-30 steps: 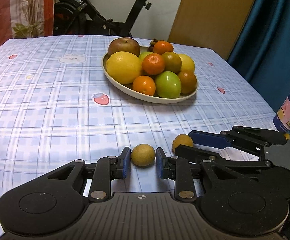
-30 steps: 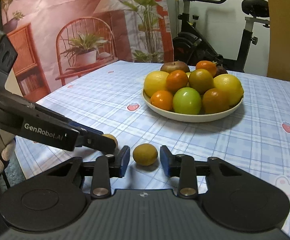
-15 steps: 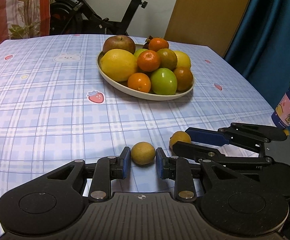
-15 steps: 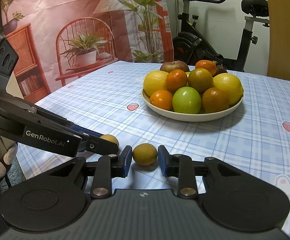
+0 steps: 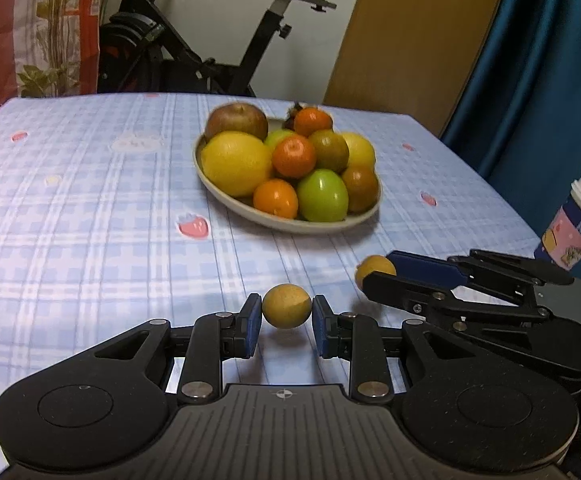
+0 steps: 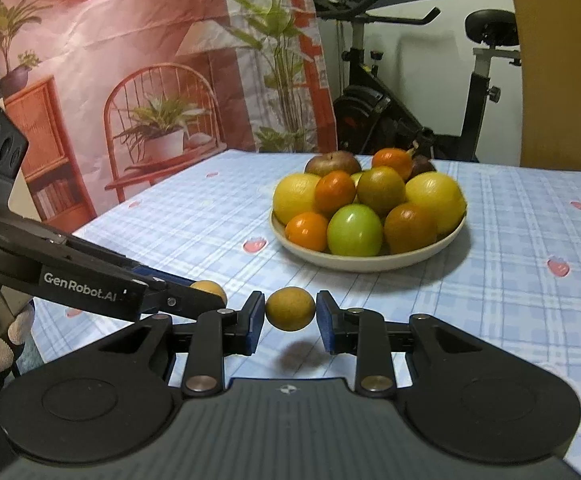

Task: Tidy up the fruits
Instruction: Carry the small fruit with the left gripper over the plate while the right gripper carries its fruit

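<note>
My left gripper is shut on a small yellow-brown fruit and holds it just above the blue checked tablecloth. My right gripper is shut on a second small yellow-brown fruit, lifted so its shadow falls on the cloth below. Each gripper shows in the other's view: the right one with its fruit at the right, the left one with its fruit at the left. A cream bowl, also in the right wrist view, is heaped with lemons, oranges, green fruits and an apple beyond both grippers.
A paper cup stands at the table's right edge. An exercise bike and a wooden door stand behind the table. A printed backdrop hangs at the left. The table edge lies close under both grippers.
Both grippers closed on their small fruits and lifted them off the cloth. Both have risen a little, toward the bowl.
</note>
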`<act>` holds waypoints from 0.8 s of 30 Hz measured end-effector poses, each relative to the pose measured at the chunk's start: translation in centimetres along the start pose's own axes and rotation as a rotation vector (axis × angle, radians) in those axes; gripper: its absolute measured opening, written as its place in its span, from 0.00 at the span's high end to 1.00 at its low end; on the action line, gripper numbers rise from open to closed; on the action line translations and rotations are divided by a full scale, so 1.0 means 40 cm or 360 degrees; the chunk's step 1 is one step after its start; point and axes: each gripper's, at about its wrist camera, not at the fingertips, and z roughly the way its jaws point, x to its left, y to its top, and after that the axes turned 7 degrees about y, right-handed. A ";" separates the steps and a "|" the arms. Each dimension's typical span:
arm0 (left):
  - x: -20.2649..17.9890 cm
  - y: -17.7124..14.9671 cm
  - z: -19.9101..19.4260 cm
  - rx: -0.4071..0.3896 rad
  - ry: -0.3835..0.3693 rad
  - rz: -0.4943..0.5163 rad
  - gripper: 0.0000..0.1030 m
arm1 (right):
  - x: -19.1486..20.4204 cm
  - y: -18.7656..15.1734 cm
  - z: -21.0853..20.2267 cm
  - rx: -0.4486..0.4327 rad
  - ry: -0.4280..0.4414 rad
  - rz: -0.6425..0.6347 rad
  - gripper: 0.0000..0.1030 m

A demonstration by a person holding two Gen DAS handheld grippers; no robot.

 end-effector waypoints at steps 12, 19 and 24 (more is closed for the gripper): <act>0.011 0.167 0.001 -0.0158 0.0041 0.0057 0.72 | -0.064 0.115 -0.004 -0.0181 -0.0056 -0.0005 0.70; 0.000 0.246 0.059 -0.0183 0.0042 0.0083 0.72 | -0.092 0.185 0.035 -0.0229 -0.0074 -0.0069 0.70; 0.014 0.273 0.108 -0.0156 0.0033 0.0065 0.72 | -0.114 0.209 0.086 -0.0206 -0.0070 -0.0116 0.70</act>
